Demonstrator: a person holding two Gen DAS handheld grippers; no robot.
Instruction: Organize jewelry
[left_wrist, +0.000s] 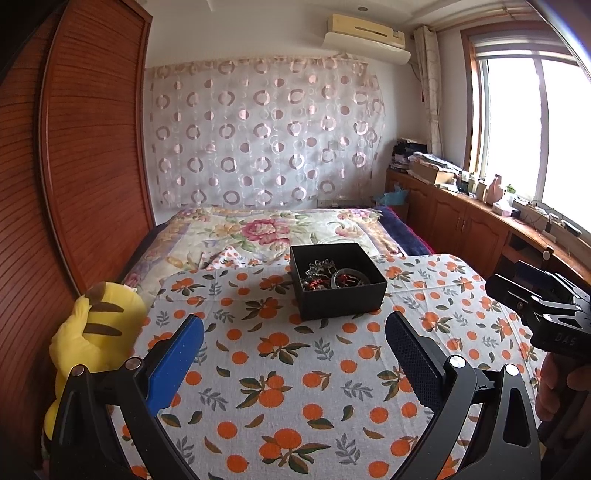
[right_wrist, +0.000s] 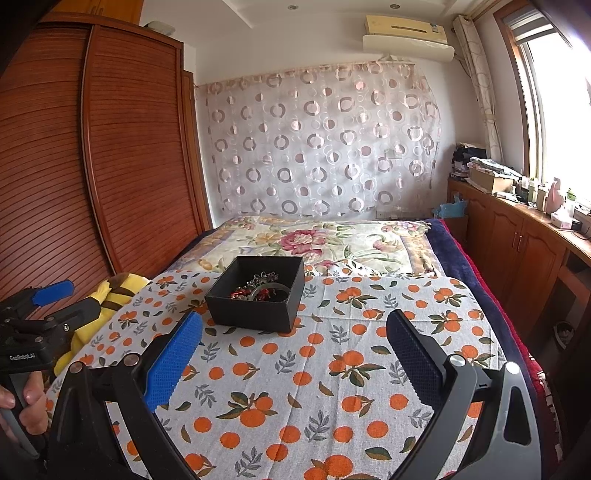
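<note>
A small open black cardboard box (left_wrist: 338, 284) sits on the orange-fruit-print cloth (left_wrist: 288, 387) spread over the table at the foot of the flower-quilted bed (left_wrist: 258, 229). Inside it lies a tangled heap of jewelry (left_wrist: 332, 277): silver chain, red beads and a round bangle, all touching. No piece shows on the cloth outside the box.

The left gripper (left_wrist: 293, 354) and the right gripper (right_wrist: 293, 354) both hang short of the box, each with its blue-padded fingers spread wide and holding nothing.

This fits two stages alike: a pile about to be sorted out of the box, or pieces already gathered into it. If a piece is to be lifted, the tangle is the difficulty, I judge: chains will likely drag neighbours along. A narrow pinch on one distinct piece, such as the bangle's rim, with the other gripper steadying the light box wall, would probably keep it from sliding on the cloth.
</note>
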